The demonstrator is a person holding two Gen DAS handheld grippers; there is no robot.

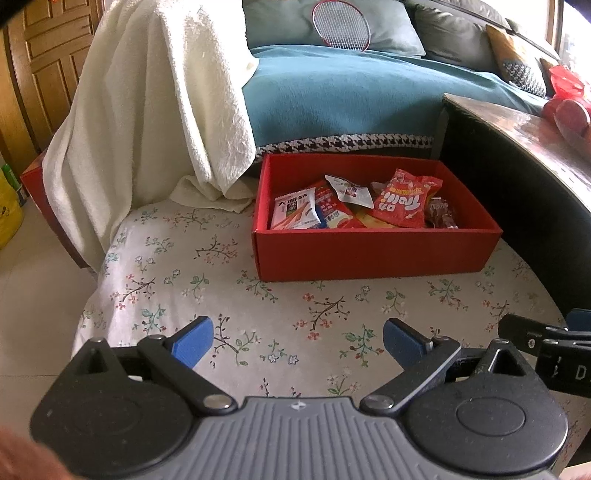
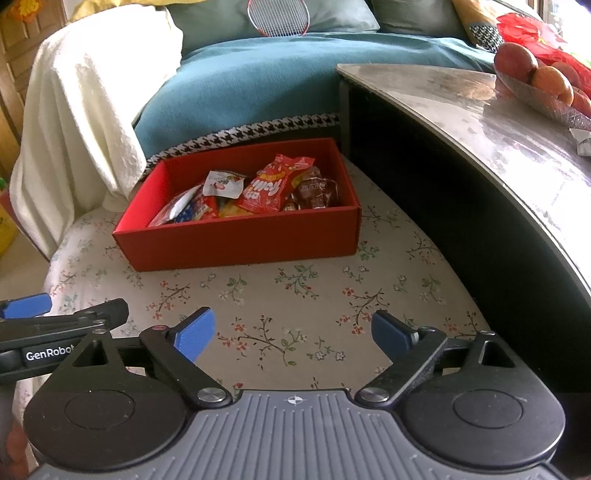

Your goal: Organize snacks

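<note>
A: Red box (image 1: 373,251) of snacks (image 1: 400,203) sits at the floral cushion's (image 1: 184,295) far edge; left gripper (image 1: 297,339) well short, jaws wide, empty.

B: Right view: right gripper (image 2: 293,334) also gaping, empty, box (image 2: 243,240) ahead, apart.

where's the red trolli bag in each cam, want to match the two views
Left wrist view: the red Trolli bag lies right of centre inside the red box, leaning on other packets.
Right wrist view: the same bag sits near the picture's middle, in the box's right half.
Shared landmark: the badminton racket on the sofa behind.
</note>
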